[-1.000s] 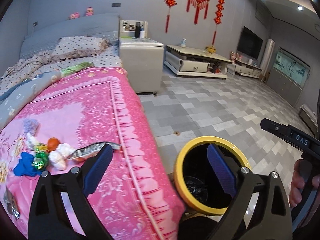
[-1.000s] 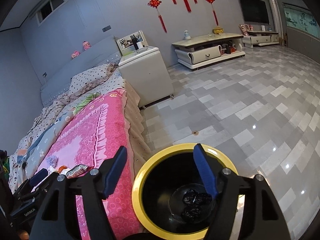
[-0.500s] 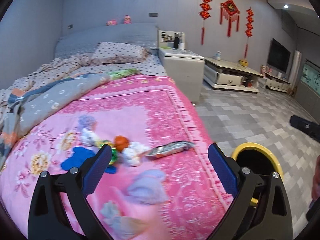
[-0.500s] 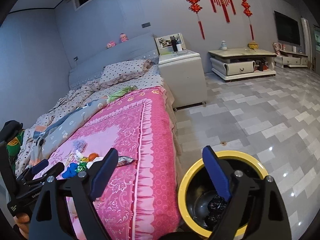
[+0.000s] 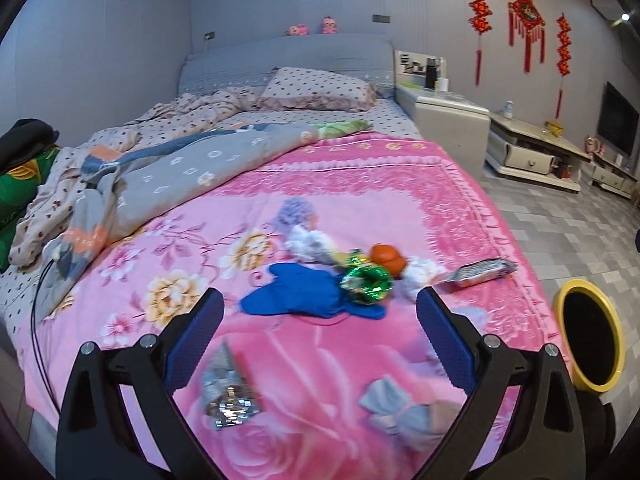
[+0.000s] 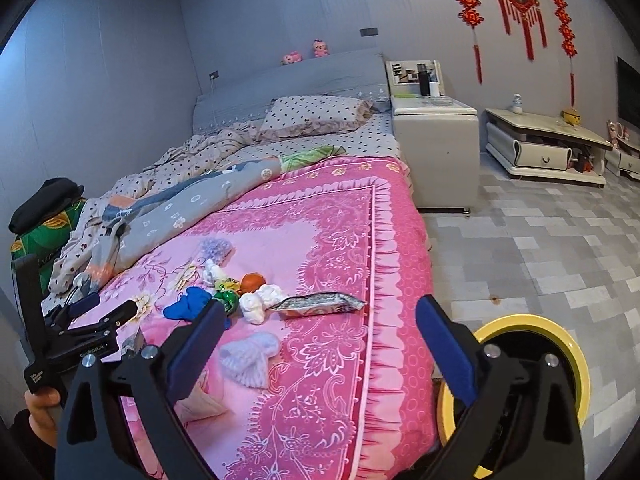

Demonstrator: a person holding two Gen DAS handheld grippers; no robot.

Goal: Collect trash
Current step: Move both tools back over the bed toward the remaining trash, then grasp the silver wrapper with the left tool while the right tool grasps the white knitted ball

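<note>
Cool, dim indoor light fills both views. Fisheye bending curves the walls and darkens the corners. Glare spots dot the floor tiles (image 6: 540,248); nearby bedding (image 5: 304,400) blurs.

From the left wrist view, the silver foil scrap (image 5: 228,394) near the foot of the bed is smeared, so any print on it cannot be read, and the pale bow-shaped piece (image 5: 394,408) beside it is just as soft. The yellow-rimmed bin (image 5: 591,342) shows only a black mouth; nothing inside it can be made out. From the right wrist view that bin (image 6: 532,328) is half covered by the right gripper's frame and blue fingers (image 6: 442,350). The hand (image 6: 38,402) holding the left gripper is cut off by the picture's lower left edge. The wrapper (image 6: 320,303) carries lettering too small to read.
</note>
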